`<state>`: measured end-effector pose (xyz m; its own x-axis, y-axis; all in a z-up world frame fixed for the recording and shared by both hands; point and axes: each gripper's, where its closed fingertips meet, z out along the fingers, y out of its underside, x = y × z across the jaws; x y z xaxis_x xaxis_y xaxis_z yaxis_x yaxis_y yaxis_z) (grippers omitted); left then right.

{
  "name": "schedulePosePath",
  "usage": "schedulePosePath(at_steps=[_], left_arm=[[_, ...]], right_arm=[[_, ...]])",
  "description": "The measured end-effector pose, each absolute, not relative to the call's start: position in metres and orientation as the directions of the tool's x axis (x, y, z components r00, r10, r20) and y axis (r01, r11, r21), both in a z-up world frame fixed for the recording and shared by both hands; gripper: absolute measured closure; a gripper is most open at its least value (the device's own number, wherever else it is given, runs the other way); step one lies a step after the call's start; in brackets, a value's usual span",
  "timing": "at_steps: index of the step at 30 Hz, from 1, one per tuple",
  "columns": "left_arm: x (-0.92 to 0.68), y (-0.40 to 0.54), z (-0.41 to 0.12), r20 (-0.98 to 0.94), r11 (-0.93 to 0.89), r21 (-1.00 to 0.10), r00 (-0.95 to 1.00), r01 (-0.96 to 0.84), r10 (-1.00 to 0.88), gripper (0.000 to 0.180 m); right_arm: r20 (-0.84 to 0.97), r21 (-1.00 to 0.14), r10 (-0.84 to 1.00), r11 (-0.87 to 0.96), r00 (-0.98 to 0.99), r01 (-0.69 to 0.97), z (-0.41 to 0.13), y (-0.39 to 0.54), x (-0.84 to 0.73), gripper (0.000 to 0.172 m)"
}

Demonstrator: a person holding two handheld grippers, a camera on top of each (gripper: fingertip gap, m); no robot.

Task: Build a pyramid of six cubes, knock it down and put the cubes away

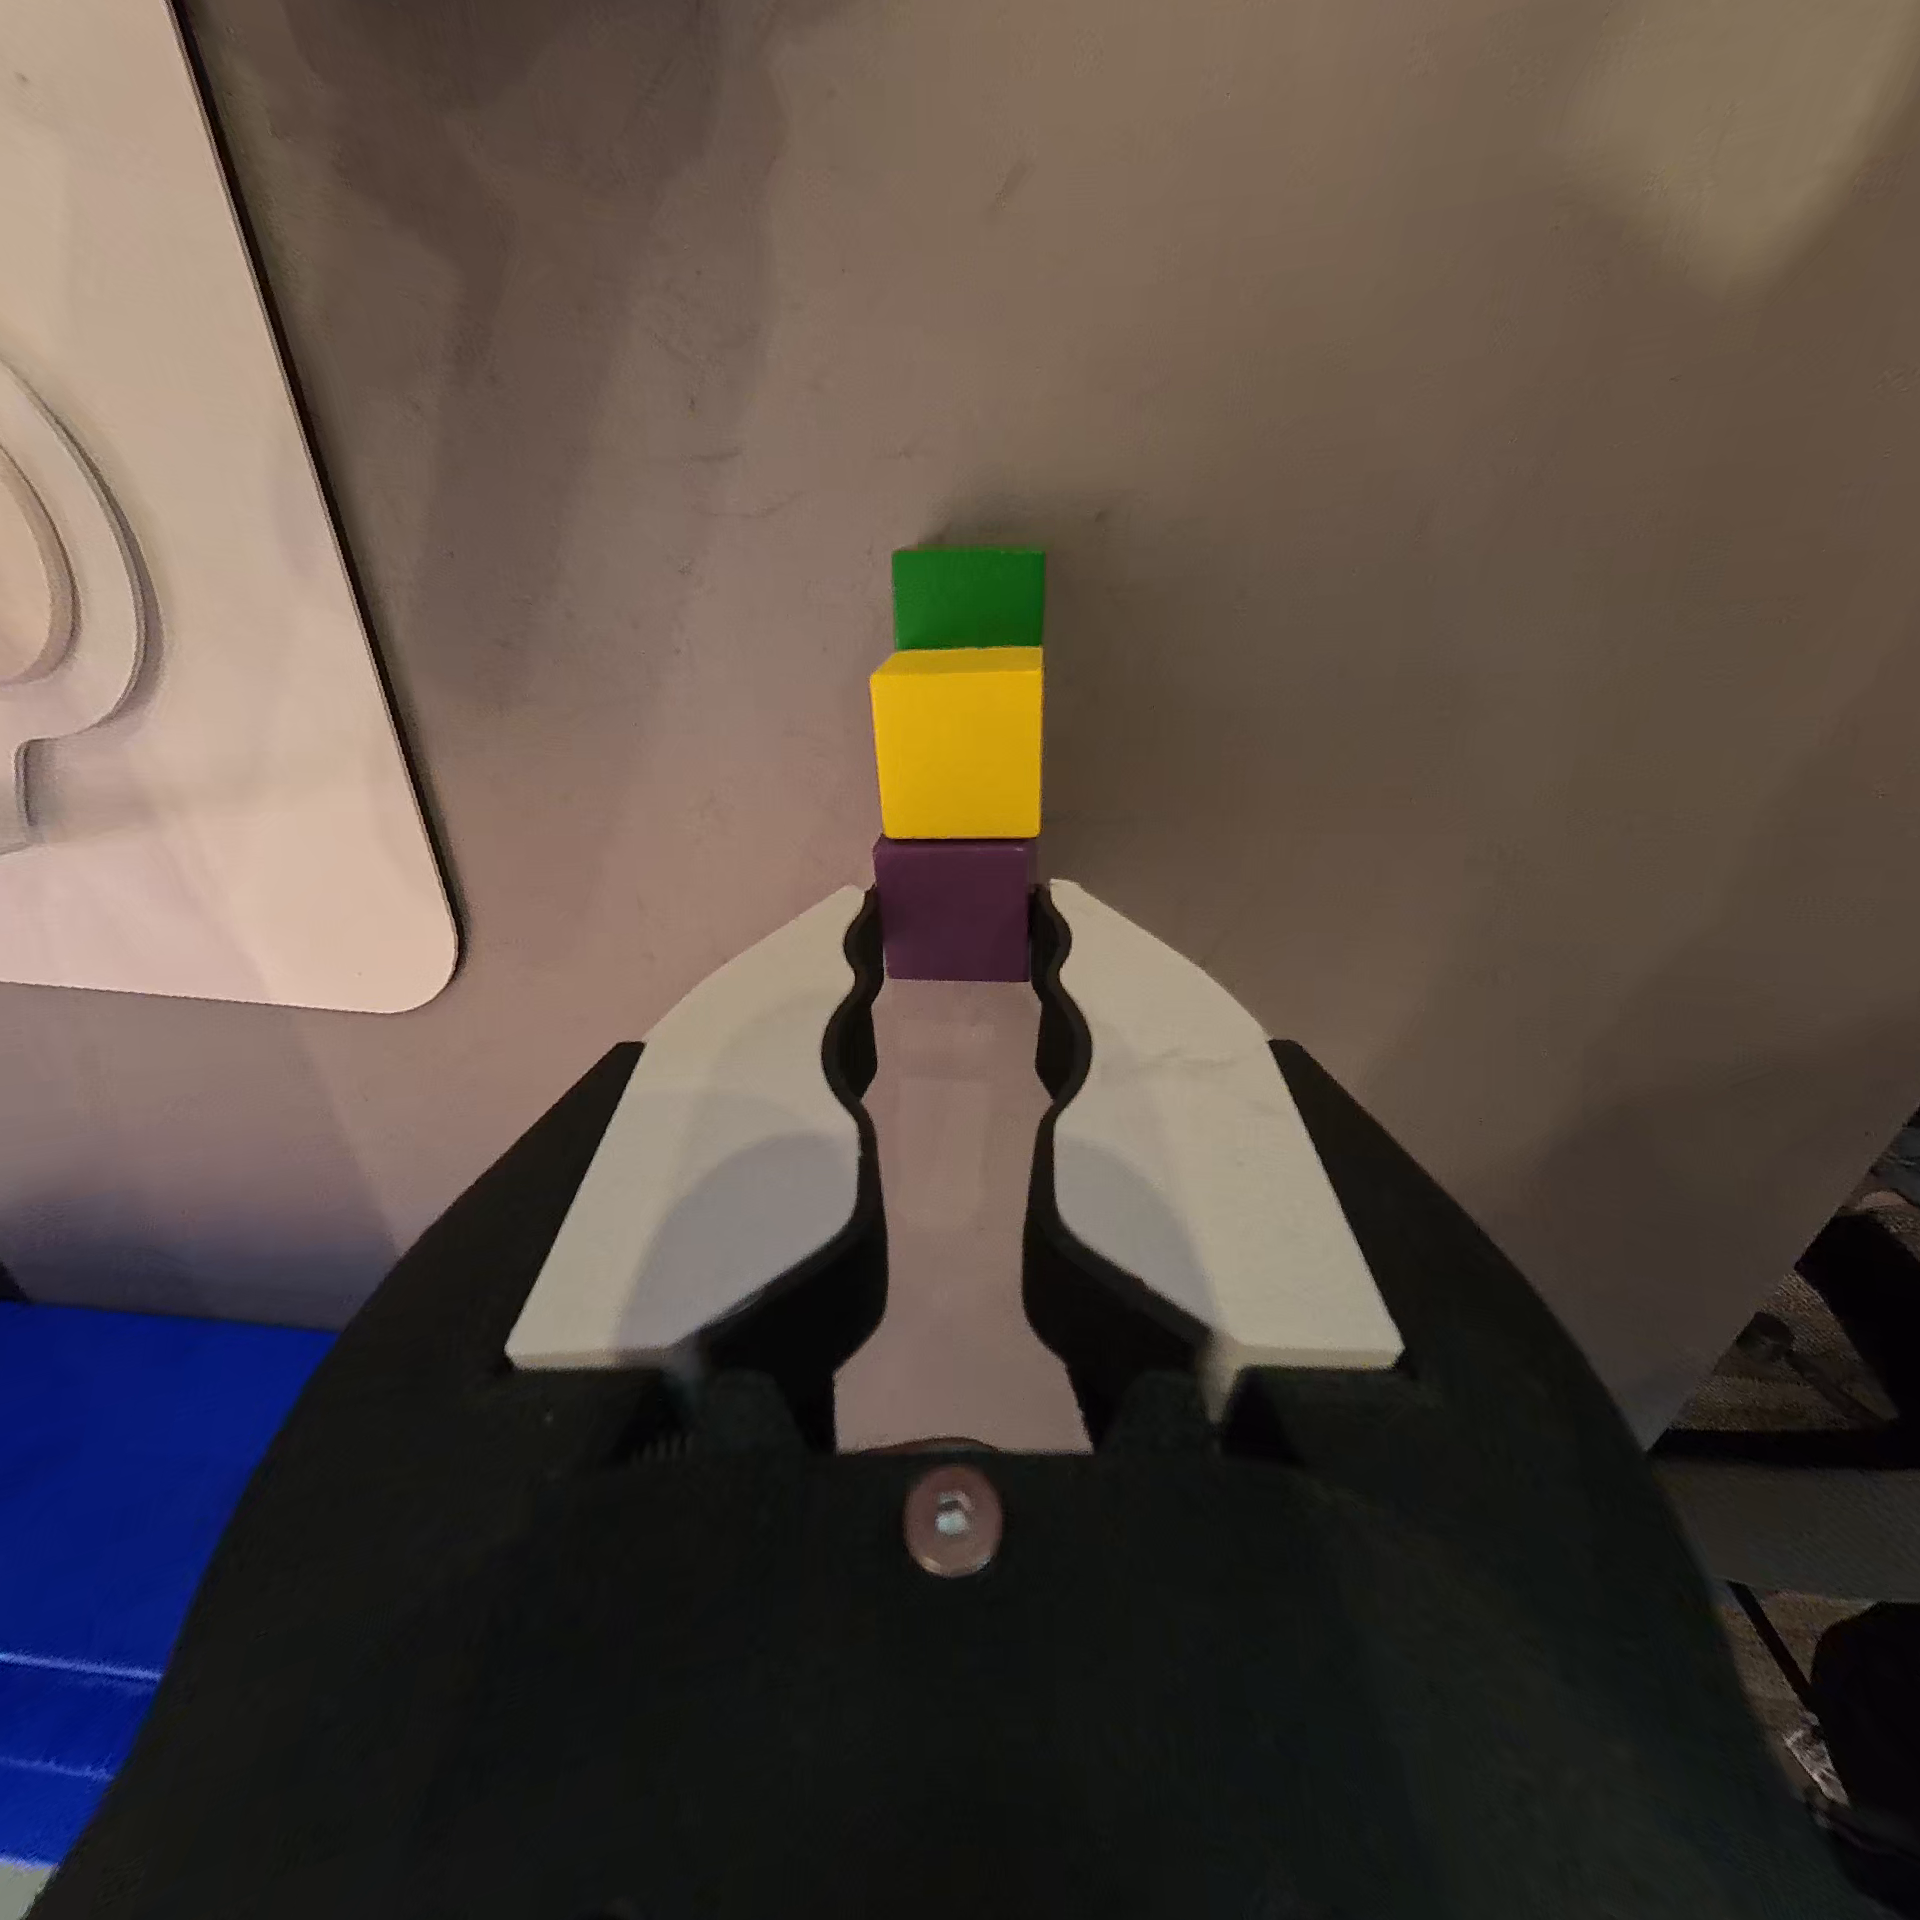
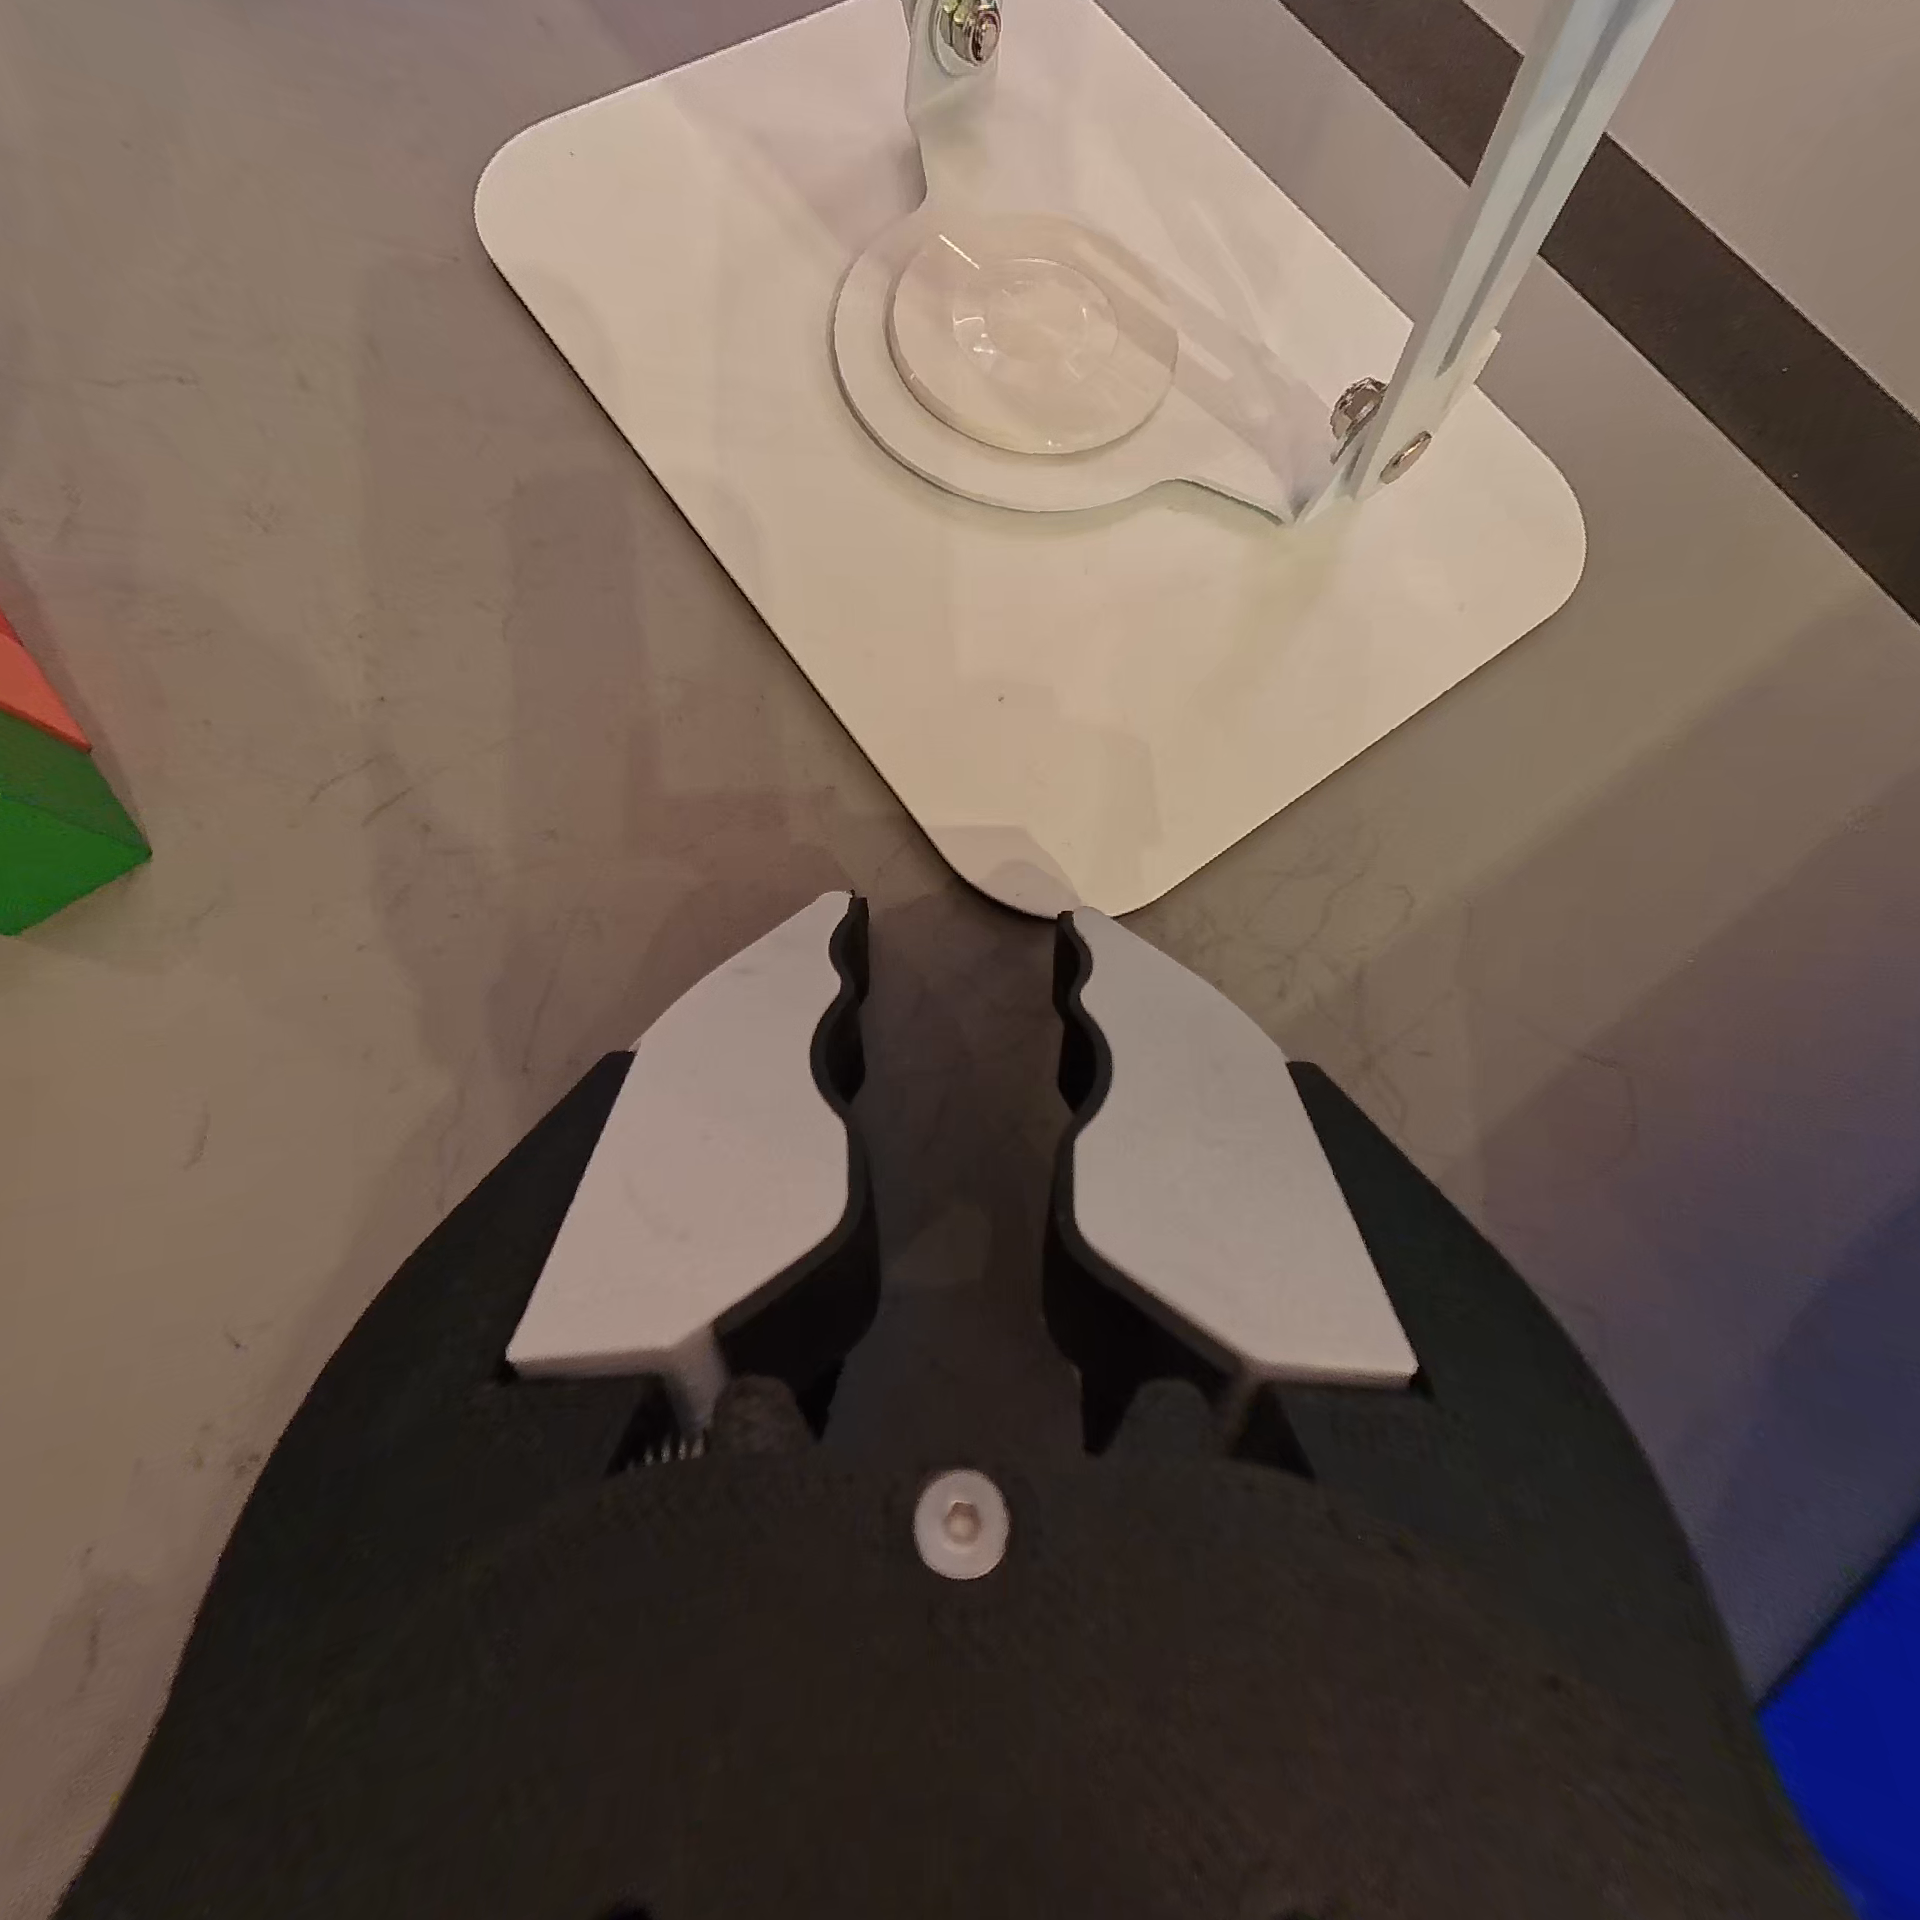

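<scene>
In the left wrist view my left gripper (image 1: 956, 914) is shut on a purple cube (image 1: 954, 925); both black pads press its sides at the fingertips. A yellow cube (image 1: 958, 753) sits right against the purple one on its far side, and a green cube (image 1: 968, 601) shows past the yellow one. I cannot tell whether they stand stacked or in a row. My right gripper (image 2: 956, 925) is open and empty over the grey table (image 2: 416, 520). At the left edge of the right wrist view a green cube (image 2: 52, 842) has a salmon-red cube (image 2: 31, 686) on it.
A white base plate (image 2: 1039, 644) of a stand, with a clear disc and a metal arm (image 2: 1455, 260), lies just ahead of the right fingertips; it also shows at the left of the left wrist view (image 1: 156, 623). A blue bin (image 1: 125, 1507) is at the near edge (image 2: 1849, 1704).
</scene>
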<state>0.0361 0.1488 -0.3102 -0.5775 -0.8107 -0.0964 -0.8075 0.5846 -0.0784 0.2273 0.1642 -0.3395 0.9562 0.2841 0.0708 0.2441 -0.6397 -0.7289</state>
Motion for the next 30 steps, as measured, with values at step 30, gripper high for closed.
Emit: schedulePosePath(at_steps=[30], left_arm=[[-0.073, 0.440, -0.236, -0.445, 0.356, 0.012, -0.324, -0.934, -0.835, 0.119]], right_arm=[[0.065, -0.728, 0.286, -0.642, 0.956, 0.242, -0.340, 0.164, 0.226, 0.137]])
